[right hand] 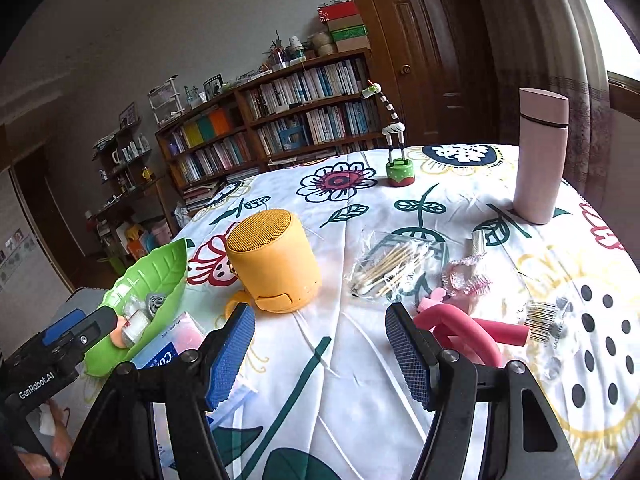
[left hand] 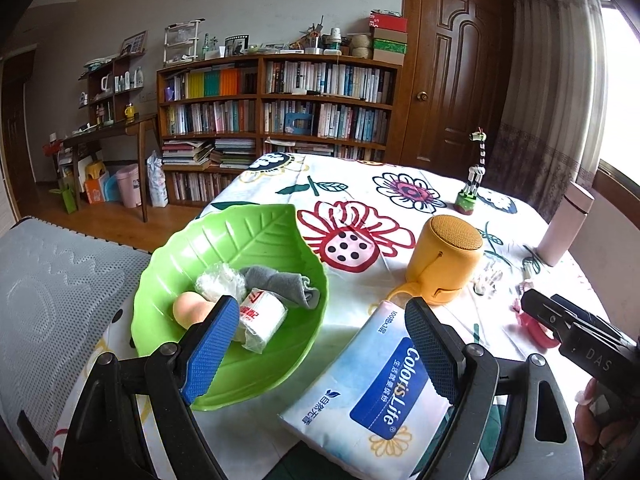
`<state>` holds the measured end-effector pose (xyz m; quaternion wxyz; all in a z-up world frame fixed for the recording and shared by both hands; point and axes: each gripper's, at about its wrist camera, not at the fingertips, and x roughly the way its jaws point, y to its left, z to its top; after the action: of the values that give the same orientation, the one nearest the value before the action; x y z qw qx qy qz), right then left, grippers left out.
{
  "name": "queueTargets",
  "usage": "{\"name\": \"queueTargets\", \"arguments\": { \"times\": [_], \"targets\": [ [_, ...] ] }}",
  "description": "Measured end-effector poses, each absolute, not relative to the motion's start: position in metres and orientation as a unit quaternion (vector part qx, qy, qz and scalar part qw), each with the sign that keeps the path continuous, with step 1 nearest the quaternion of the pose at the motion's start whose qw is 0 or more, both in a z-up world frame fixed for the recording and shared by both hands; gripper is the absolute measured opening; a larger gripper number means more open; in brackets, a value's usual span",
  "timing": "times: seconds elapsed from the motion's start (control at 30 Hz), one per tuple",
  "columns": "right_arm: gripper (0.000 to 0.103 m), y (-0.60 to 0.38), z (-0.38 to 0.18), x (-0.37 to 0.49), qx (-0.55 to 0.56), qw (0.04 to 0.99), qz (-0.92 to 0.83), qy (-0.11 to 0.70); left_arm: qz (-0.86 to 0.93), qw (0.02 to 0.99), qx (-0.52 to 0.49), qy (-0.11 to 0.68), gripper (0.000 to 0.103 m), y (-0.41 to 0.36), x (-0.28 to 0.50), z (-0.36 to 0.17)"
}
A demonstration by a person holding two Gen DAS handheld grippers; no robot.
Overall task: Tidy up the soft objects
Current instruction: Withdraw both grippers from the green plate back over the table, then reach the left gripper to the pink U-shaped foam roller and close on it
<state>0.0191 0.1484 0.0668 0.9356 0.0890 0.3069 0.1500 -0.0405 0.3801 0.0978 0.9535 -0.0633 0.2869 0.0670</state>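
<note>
A: Far left, left wrist view?
B: Grey mesh pad point(left hand: 60, 280) at the counter edge. Beside it, green leaf-shaped bowl point(left hand: 248, 232) on the flowered cloth point(left hand: 360, 184).

A: Bowl contents?
B: Peach-coloured sponge point(left hand: 188, 308), crumpled clear wrap point(left hand: 220, 280), grey sock point(left hand: 284, 284), small wrapped tissue pack point(left hand: 262, 318). All resting inside the bowl.

A: Left tongs point(left hand: 320, 344)?
B: Spread wide, gripping nothing. Left blue pad point(left hand: 210, 356) over the near rim of the bowl, right blue pad point(left hand: 432, 352) over the large tissue pack point(left hand: 372, 392).

A: Position of that pack?
B: Flat on the cloth, just right of the bowl, outside it. Far corner touching or nearly touching the base of the yellow speaker point(left hand: 444, 260).

A: Further right?
B: Striped giraffe figurine point(left hand: 474, 176) on a green base, upright, near the far edge. Pink flask point(left hand: 566, 224) upright at the far right.

A: Right wrist view, same order?
B: Left tongs point(right hand: 60, 344) at the lower left, beside the bowl point(right hand: 160, 272). Speaker point(right hand: 272, 260) near centre. Bag of cotton swabs point(right hand: 396, 268) flat on the cloth point(right hand: 352, 360), right of the speaker. Pink foam roller point(right hand: 468, 332), bent, lying just beyond the right pad. Pink netted item point(right hand: 468, 276) behind it; exact type not discernible. Flask point(right hand: 540, 156) upright at the far right.

A: Right tongs point(right hand: 320, 348)?
B: Spread wide, empty, above bare cloth. Right finger point(right hand: 408, 352) close to the roller; contact not determinable.
</note>
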Motion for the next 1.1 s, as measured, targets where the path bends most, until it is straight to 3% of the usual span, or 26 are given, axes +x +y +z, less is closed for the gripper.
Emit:
{"name": "queueTargets", "arguments": {
  "times": [0.8,1.1],
  "targets": [
    [0.073,0.06,0.038,0.02,0.125,0.932,0.071,0.333,0.011,0.946,-0.013,0.325,0.086,0.304,-0.016,0.08],
    [0.078,0.032,0.03,0.022,0.117,0.931,0.044,0.344,-0.009,0.943,-0.004,0.331,0.086,0.28,-0.004,0.073]
  ]
}}
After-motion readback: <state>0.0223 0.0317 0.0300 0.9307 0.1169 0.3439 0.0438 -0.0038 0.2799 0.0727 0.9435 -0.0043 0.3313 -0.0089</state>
